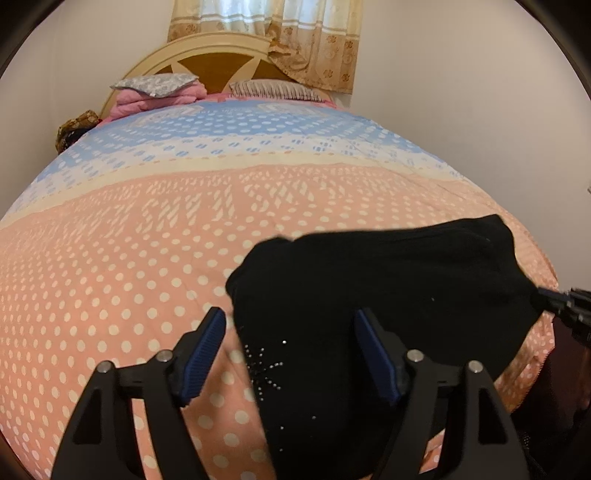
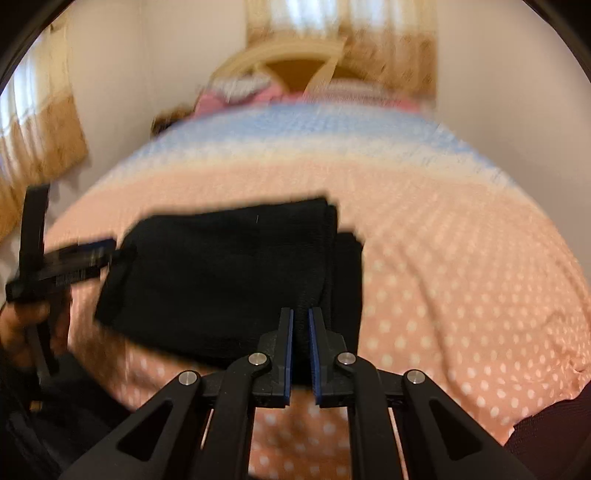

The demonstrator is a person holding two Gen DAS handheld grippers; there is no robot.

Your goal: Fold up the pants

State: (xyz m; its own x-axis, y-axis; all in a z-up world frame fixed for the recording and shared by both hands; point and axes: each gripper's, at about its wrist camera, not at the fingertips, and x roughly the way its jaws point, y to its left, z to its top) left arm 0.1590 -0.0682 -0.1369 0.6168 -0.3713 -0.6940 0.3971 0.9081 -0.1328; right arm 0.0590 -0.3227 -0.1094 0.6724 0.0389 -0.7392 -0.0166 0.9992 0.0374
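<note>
Left wrist view:
pants [image 1: 369, 288]: black, folded into a thick bundle, lying on the dotted bedspread [image 1: 129, 266] at the near right part of the bed; small sparkly studs show on the near fabric.
left gripper [image 1: 291, 325]: jaws wide apart, blue pads clear of the cloth. One finger sits over bare bedspread, the other over the pants. Nothing gripped.
right gripper [image 1: 550, 301]: enters at the right edge, tip at the pants' right end.
headboard [image 1: 218, 62]: far end, pillows in front, curtain [image 1: 266, 33] above.

Right wrist view (blurred):
pants [image 2: 221, 273]: dark folded block, straight ahead and to the left.
right gripper [image 2: 301, 328]: jaws nearly closed, pinching the near edge of the pants between the pads.
left gripper [image 2: 107, 253]: at left, tip at the pants' left end; jaw gap unreadable here.
hand [image 2: 26, 332]: holds it, lower left.
</note>
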